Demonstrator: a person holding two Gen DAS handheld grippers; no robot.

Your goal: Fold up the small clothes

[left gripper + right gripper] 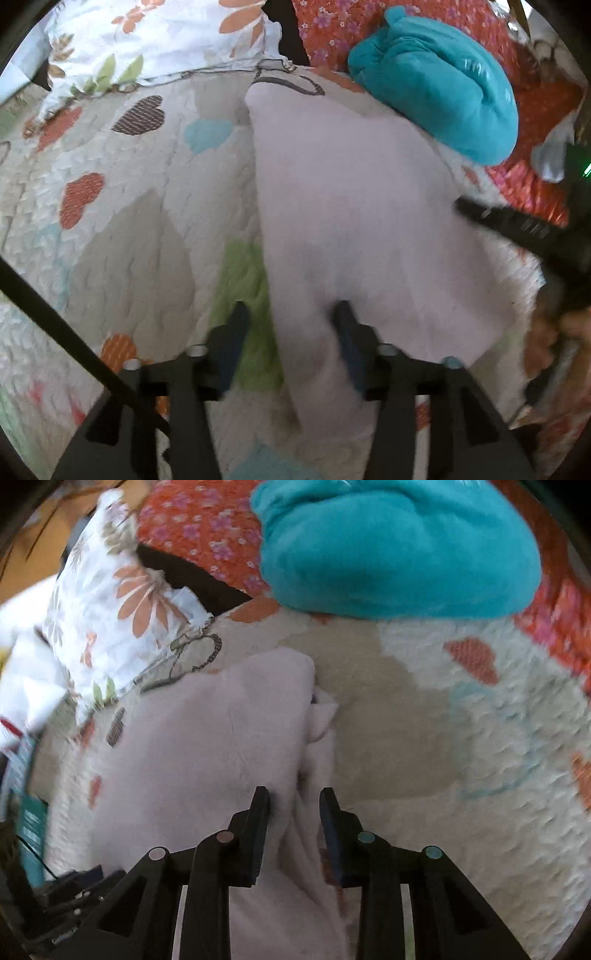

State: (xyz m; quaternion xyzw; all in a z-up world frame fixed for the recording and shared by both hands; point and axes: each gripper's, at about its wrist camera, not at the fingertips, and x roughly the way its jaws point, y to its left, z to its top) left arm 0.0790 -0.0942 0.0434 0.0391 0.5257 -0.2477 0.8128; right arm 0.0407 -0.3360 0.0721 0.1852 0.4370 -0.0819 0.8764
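Observation:
A pale pink garment [351,206] lies flat on the heart-patterned quilt [122,236]. My left gripper [290,317] is open and straddles the garment's left edge: one finger over the quilt's green patch, the other over the pink cloth. In the right wrist view the same garment [207,738] shows a folded right edge. My right gripper [293,797] is open over that edge, with a ridge of pink cloth between its fingers. I see no pad pressing the cloth. The right gripper also appears as a dark blur [517,229] at the garment's right side in the left wrist view.
A teal plush cushion [436,81] rests at the far end of the garment on an orange flowered cloth [325,33]. A white floral pillow [155,40] lies at the far left. A person's hand [554,332] holds the right tool. A dark cable [55,325] crosses the lower left.

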